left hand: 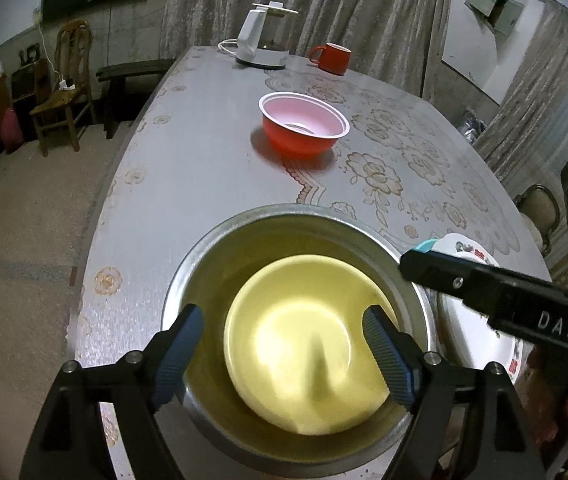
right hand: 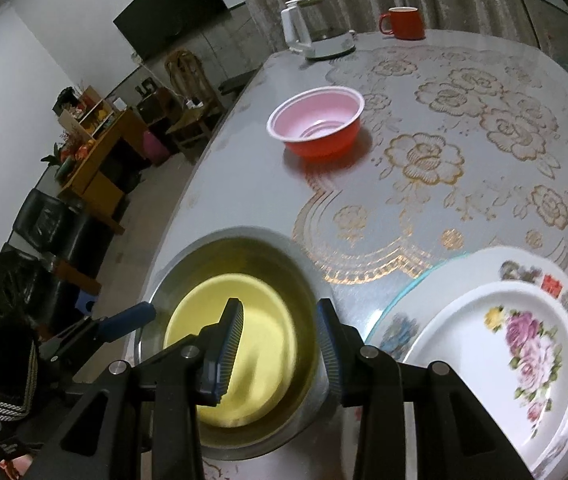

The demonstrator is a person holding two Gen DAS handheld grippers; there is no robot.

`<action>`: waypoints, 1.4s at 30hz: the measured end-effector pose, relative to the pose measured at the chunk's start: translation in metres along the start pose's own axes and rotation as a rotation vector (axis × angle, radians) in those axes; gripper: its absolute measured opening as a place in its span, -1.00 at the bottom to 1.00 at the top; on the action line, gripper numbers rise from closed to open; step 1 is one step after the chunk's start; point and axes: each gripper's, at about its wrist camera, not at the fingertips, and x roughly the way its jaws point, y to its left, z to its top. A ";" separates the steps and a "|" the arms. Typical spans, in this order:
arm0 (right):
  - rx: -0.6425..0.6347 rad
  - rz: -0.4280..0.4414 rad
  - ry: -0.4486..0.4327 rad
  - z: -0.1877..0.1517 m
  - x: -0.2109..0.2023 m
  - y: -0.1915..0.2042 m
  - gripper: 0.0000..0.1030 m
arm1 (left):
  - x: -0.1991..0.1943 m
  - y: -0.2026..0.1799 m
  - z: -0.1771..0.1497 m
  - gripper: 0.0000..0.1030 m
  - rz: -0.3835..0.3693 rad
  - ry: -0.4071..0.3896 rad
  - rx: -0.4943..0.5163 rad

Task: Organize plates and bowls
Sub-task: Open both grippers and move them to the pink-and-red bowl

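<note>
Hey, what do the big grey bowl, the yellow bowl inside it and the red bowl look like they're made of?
Big grey bowl: probably stainless steel; brushed sheen, yellow reflections on its wall. Yellow bowl: likely glossy plastic or melamine; soft highlights. Red bowl: seemingly thin disposable plastic; rolled white rim, ridged base.

Table [left hand: 204,168] bears steel bowl [left hand: 244,232], red bowl [left hand: 304,136], plates [right hand: 484,272], kettle [left hand: 260,40], mug [left hand: 332,58].

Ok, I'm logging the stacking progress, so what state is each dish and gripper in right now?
yellow bowl: upright, nested inside the metal bowl.
metal bowl: upright on the table, holding the yellow bowl.
red bowl: upright, alone, not stacked.
floral plate: stacked on a larger plate.
red mug: upright.
left gripper: open, holding nothing.
right gripper: open, holding nothing.
</note>
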 end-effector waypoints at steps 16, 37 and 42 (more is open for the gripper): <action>0.030 -0.113 -0.019 0.046 0.001 -0.040 -0.27 | 0.008 0.000 0.028 0.79 -0.003 0.015 -0.028; 0.138 0.009 -0.032 0.130 0.052 -0.089 -0.28 | 0.046 0.014 0.123 0.80 0.065 -0.024 -0.028; 0.123 0.015 -0.026 0.143 0.067 -0.087 -0.27 | 0.070 0.021 0.141 0.80 0.080 0.002 -0.056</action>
